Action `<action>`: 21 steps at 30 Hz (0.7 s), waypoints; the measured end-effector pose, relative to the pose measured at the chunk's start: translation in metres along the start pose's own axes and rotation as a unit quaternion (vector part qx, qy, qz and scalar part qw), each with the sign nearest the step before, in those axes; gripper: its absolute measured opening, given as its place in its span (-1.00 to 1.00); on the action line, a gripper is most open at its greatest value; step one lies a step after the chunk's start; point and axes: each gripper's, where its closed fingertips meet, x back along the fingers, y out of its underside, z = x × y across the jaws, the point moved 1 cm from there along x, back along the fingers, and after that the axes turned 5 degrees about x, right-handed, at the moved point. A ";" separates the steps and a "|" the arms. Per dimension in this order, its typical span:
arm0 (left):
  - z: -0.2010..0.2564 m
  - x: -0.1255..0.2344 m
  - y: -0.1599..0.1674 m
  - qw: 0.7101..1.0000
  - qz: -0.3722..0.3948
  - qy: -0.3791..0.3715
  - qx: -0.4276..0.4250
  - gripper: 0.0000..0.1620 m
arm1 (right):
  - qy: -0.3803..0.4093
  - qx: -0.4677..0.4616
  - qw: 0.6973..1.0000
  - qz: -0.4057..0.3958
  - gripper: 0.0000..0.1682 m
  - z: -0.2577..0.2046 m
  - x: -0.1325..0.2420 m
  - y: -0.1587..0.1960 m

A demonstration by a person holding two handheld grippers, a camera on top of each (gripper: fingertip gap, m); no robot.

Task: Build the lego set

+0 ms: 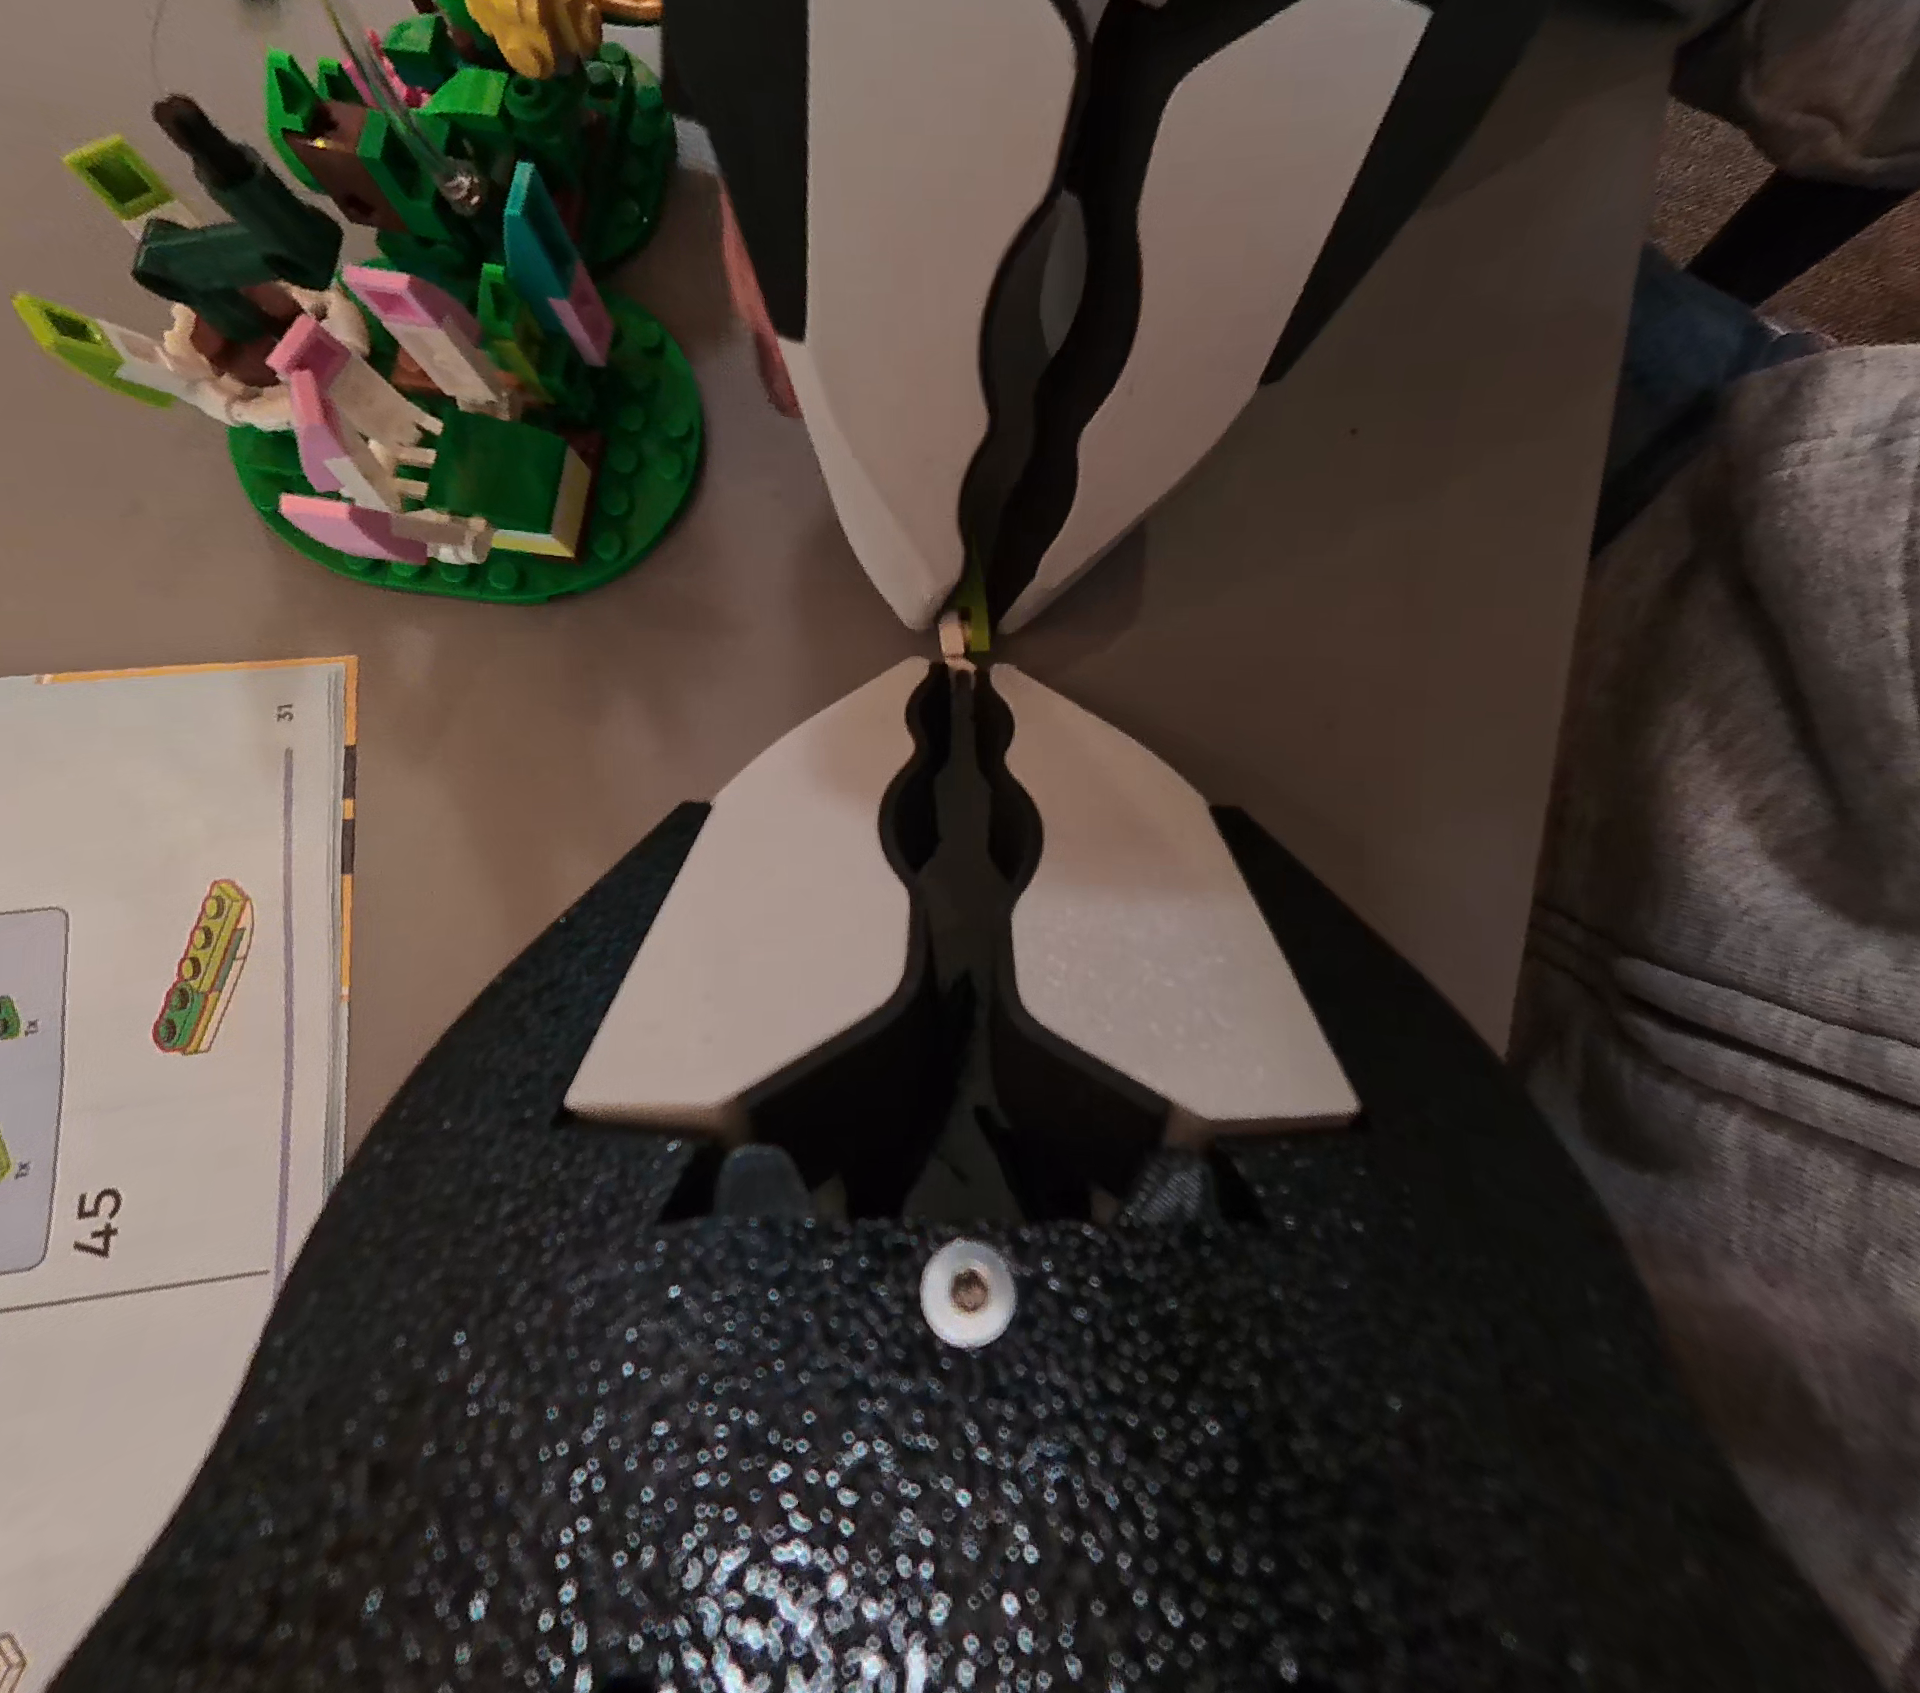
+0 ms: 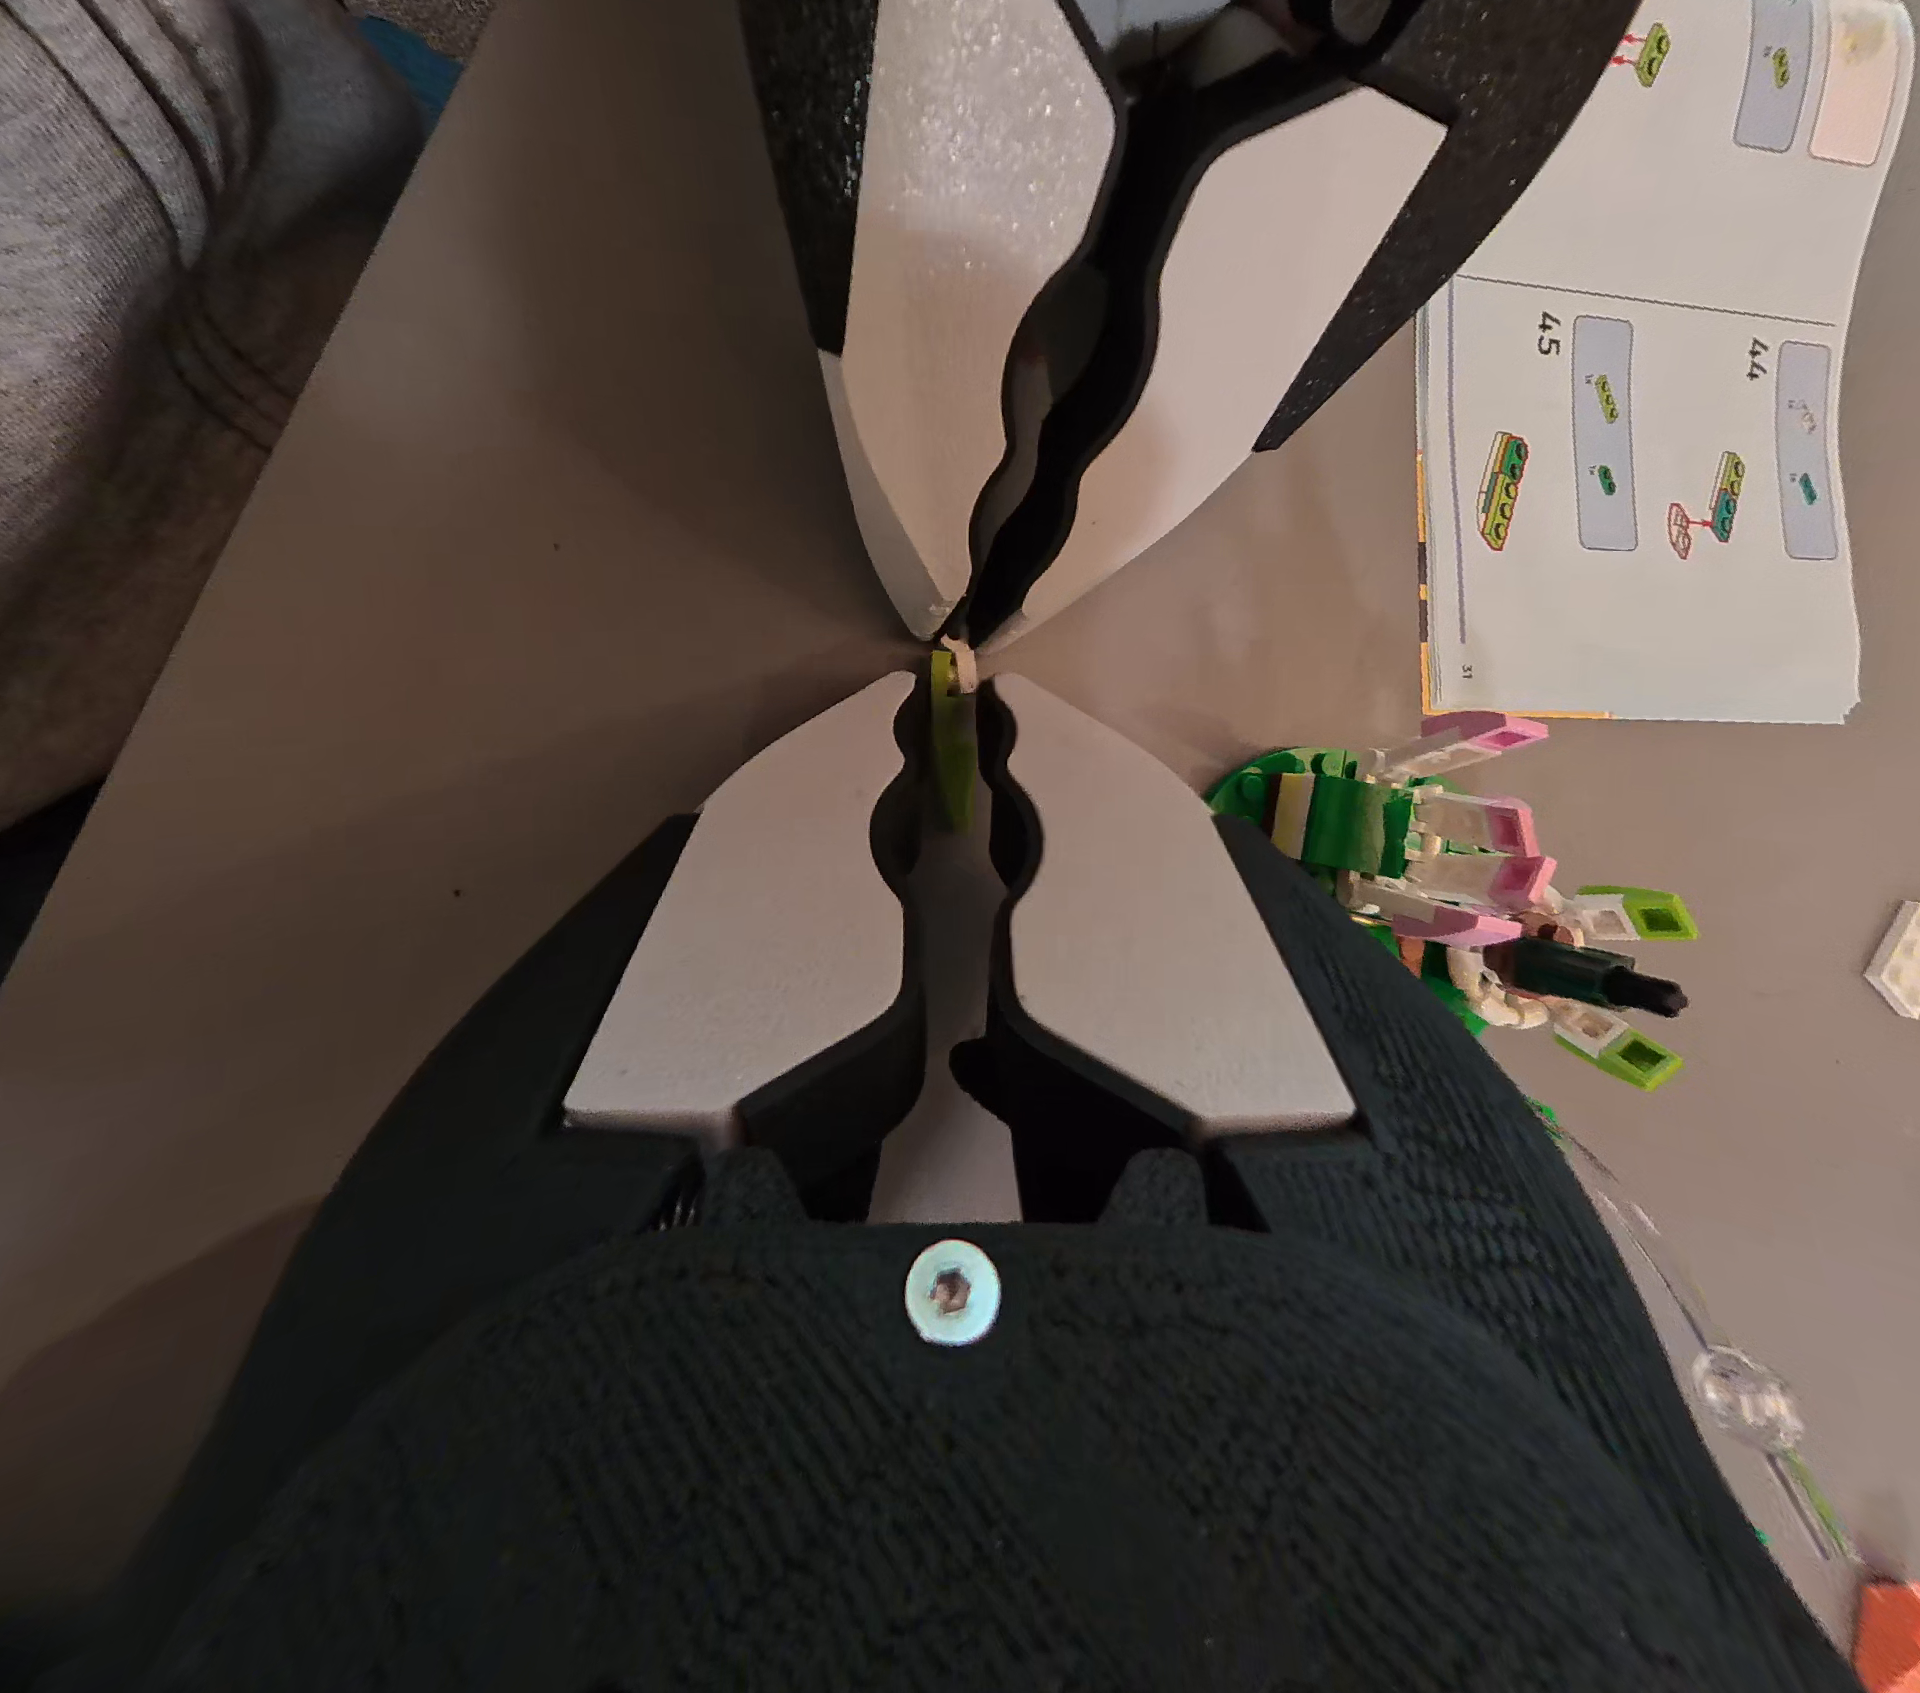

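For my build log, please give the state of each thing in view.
Left tongs: shut on white piece.
Right tongs: shut on lime piece.
Two pieces: touching, tip to tip.
Instruction booklet: open.
Flower model: partly built, standing on table.

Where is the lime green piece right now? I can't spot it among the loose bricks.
The lime green piece is off the table, pinched in the right gripper, tip to tip with the left gripper, which holds a small white piece against it.

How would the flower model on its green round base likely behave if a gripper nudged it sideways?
The flower model would probably slide rather than tip, since its green base sits wide and flat on the table. Its thin pink petals stick outward, so they would likely pop off first.
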 end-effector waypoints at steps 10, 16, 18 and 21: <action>0.002 0.000 0.000 0.999 -0.033 0.003 -0.039 -0.94 | 0.010 0.024 1.000 0.008 -0.88 0.000 -0.002 -0.004; 0.002 0.000 0.000 0.997 -0.060 0.005 -0.055 -0.94 | 0.003 0.009 1.000 0.018 -0.91 -0.001 -0.003 -0.006; 0.002 0.000 0.000 0.996 -0.069 0.005 -0.064 -0.94 | 0.001 -0.005 1.000 0.024 -0.91 -0.001 -0.003 -0.005; 0.002 0.000 0.000 0.992 -0.086 0.005 -0.089 -0.95 | -0.007 -0.034 0.999 0.035 -0.91 -0.001 -0.004 -0.005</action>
